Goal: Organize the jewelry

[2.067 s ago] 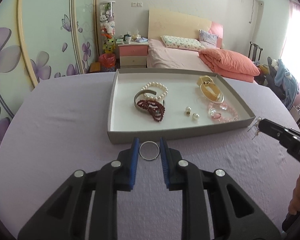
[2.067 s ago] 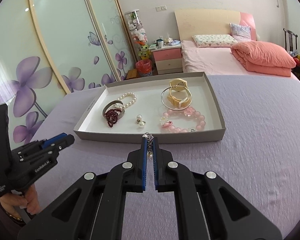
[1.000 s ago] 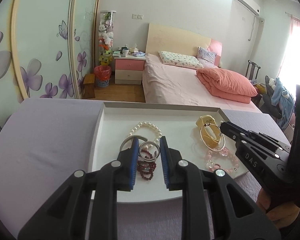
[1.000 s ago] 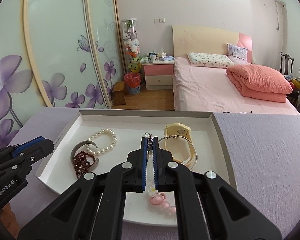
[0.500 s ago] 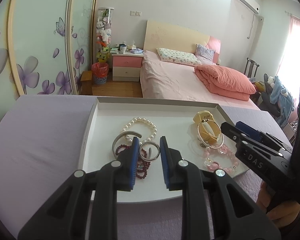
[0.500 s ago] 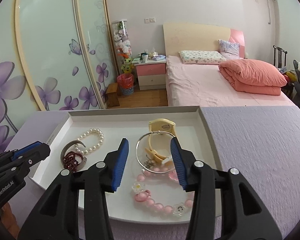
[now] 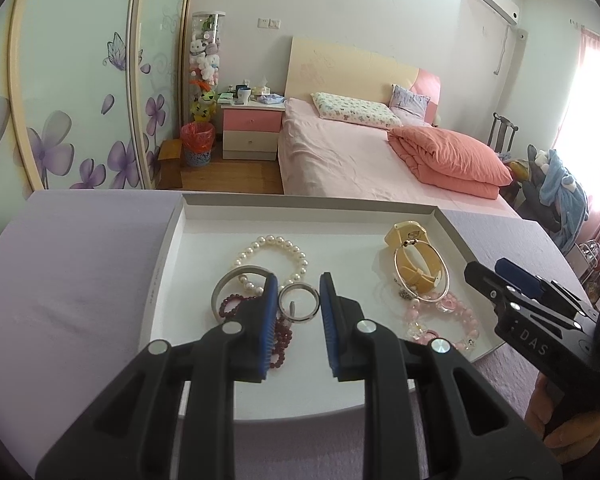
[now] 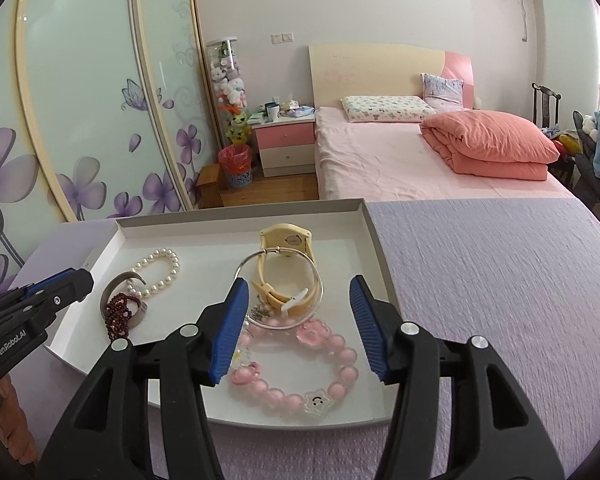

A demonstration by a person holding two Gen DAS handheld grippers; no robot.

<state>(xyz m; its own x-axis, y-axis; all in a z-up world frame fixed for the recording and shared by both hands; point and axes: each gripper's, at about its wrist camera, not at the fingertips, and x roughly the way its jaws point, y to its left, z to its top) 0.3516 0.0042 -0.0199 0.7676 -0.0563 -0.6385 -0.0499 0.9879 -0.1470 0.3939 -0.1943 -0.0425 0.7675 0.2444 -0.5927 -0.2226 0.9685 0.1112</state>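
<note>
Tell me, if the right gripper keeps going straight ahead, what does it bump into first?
Probably the yellow watch inside the silver bangle. The right gripper is open above the tray, and they sit between its fingers, though depth is hard to judge.
</note>
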